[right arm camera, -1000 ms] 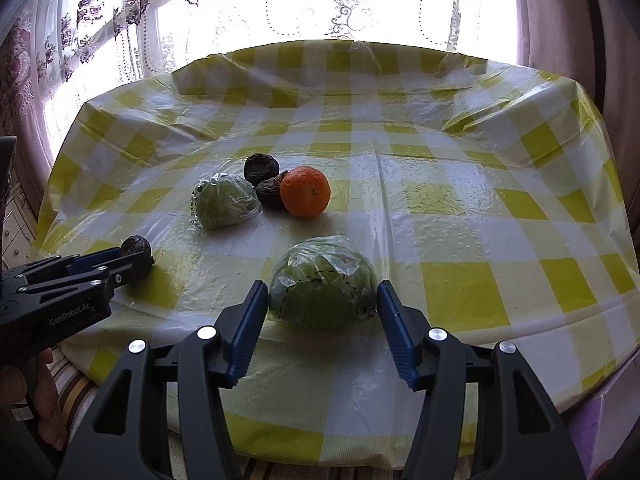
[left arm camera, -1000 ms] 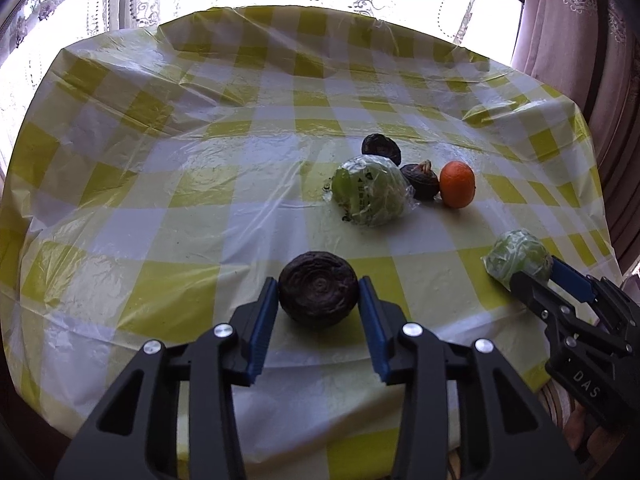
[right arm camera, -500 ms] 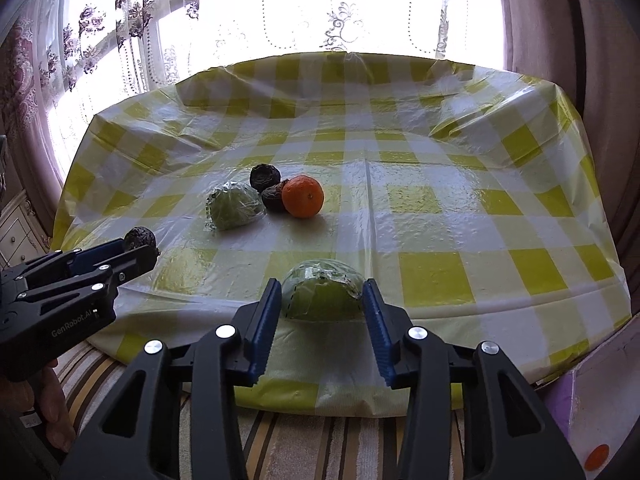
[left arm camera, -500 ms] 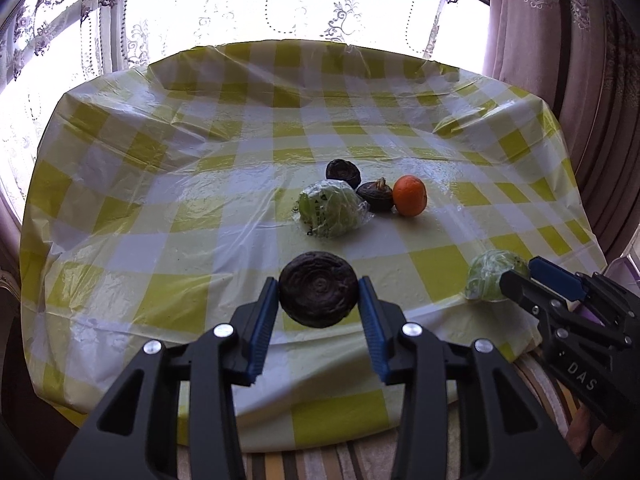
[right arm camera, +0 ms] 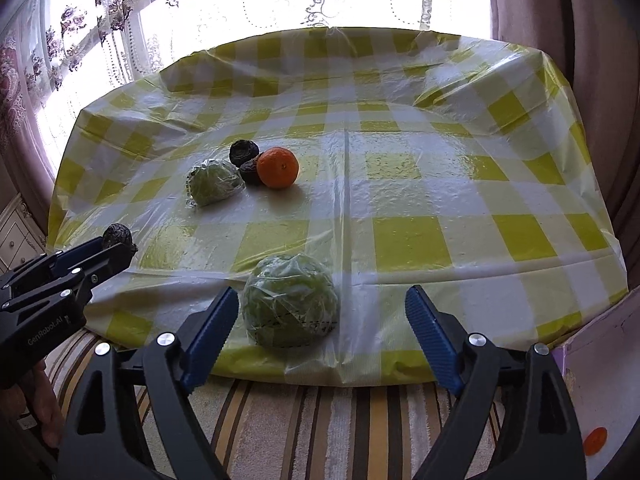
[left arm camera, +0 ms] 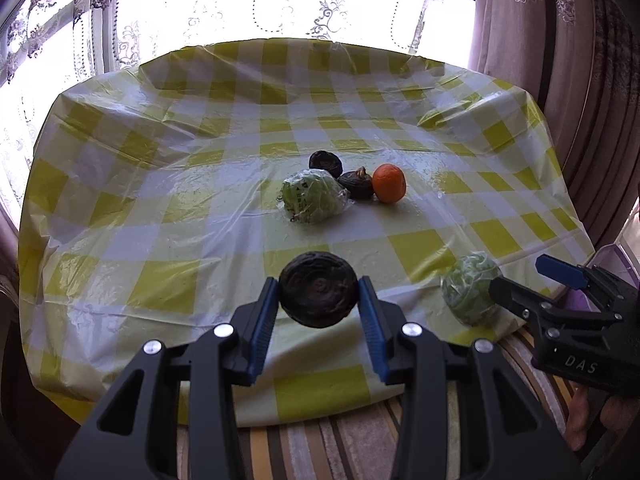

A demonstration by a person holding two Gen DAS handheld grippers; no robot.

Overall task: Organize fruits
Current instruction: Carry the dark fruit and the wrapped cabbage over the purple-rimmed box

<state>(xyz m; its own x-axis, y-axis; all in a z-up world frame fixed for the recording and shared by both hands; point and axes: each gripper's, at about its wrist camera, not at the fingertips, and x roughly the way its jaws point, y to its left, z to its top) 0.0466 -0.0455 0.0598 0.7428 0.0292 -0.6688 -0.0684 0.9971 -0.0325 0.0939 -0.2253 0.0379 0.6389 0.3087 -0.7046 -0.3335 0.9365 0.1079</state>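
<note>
My left gripper (left arm camera: 318,312) is shut on a dark wrinkled round fruit (left arm camera: 318,289) and holds it above the table's near edge; it also shows in the right wrist view (right arm camera: 117,236). My right gripper (right arm camera: 318,328) is open, its jaws wide apart. A green plastic-wrapped fruit (right arm camera: 290,300) lies between them, against the left jaw, on the near edge of the yellow checked table (right arm camera: 420,200). It shows in the left wrist view too (left arm camera: 472,294). A cluster sits mid-table: another wrapped green fruit (left arm camera: 312,196), two dark fruits (left arm camera: 326,164) (left arm camera: 356,185) and an orange (left arm camera: 389,183).
A striped rug (right arm camera: 320,420) lies below the table's near edge. A purple box (right arm camera: 600,400) stands at the lower right, with an orange spot on it. Curtains and a bright window are behind the table.
Both grippers have drawn back toward the table's near edge. The right gripper has opened and let go of the wrapped green fruit. The left still holds the dark fruit.
</note>
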